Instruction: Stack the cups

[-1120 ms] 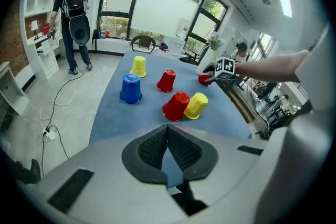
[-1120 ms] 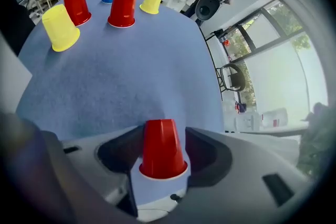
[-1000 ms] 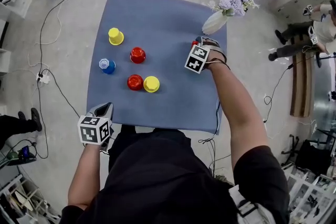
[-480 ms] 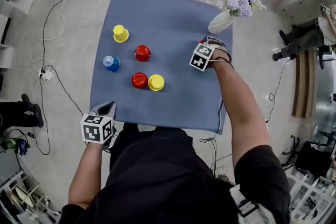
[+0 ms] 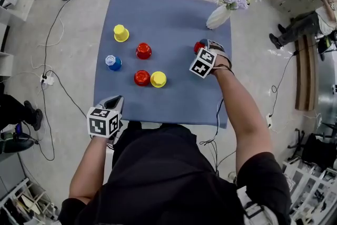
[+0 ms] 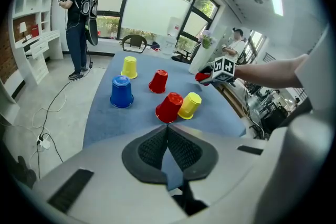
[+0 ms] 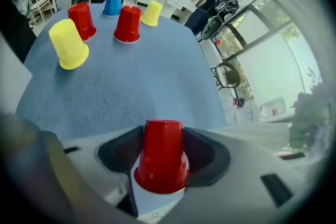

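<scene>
Over the blue desk [image 5: 174, 13], right claw [image 5: 205, 47], clamped on a red cup [image 7: 160, 160], should seat it squarely onto the central red cup [image 5: 144, 50]; left claw [image 6: 167, 149] closed, empty.

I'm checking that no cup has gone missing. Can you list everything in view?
Table: one, blue top, centre.
Red cups: three, two upside down mid-table, one held on the right.
Yellow cups: two, one far left, one beside the nearer red cup.
Blue cup: one, left side.
Vase: one, white, pale purple flowers, far right corner.
Cables: dark, floor on the left.
Bystanders: at least two, round the room.
Left gripper: shut, empty, near left table edge.
Right gripper: shut on the third red cup, right side.
</scene>
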Demonstrator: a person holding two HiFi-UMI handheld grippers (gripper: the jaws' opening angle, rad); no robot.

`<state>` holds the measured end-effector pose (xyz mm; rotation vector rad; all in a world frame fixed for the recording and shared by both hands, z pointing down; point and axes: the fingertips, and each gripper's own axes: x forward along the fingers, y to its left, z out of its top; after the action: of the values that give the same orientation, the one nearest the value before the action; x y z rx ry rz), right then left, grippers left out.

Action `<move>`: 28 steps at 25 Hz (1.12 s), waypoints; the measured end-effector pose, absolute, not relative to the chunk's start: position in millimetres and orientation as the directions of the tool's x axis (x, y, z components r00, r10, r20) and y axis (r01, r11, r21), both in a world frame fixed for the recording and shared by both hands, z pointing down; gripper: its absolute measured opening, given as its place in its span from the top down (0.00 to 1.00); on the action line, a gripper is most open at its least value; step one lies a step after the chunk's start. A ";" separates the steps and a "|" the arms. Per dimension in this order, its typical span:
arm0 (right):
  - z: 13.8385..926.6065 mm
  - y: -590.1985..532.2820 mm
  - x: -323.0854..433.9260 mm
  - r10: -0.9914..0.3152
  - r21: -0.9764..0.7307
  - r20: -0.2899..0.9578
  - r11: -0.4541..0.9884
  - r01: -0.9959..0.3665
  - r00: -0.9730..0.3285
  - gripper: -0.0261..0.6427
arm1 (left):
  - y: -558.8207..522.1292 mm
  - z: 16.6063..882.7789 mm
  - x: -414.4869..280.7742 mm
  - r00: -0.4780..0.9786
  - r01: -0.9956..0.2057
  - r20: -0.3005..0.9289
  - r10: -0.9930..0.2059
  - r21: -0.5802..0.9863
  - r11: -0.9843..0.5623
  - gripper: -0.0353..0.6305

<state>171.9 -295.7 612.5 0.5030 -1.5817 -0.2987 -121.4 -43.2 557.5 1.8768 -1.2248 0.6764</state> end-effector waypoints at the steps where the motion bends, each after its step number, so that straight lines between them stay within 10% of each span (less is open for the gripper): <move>1: 609.1 -288.8 167.0 -0.486 0.472 0.873 0.863 -0.179 -0.042 0.61 | -44.4 556.8 -119.5 0.401 -0.916 0.765 -0.503 0.319 -0.244 0.94; 8: 587.6 -236.3 142.6 -0.456 0.298 0.860 0.812 -0.501 -0.228 0.61 | -47.6 547.6 -107.2 0.441 -0.893 0.751 -0.491 0.315 -0.321 0.94; 28: 587.1 -173.7 104.4 -0.533 -0.158 0.671 0.576 -0.802 -0.515 0.61 | -43.1 538.9 -98.4 0.460 -0.877 0.742 -0.488 0.294 -0.381 0.94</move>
<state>104.4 -173.7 587.1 1.0610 -2.2378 0.6184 -98.4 -43.1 538.9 2.0299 -1.1329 0.7316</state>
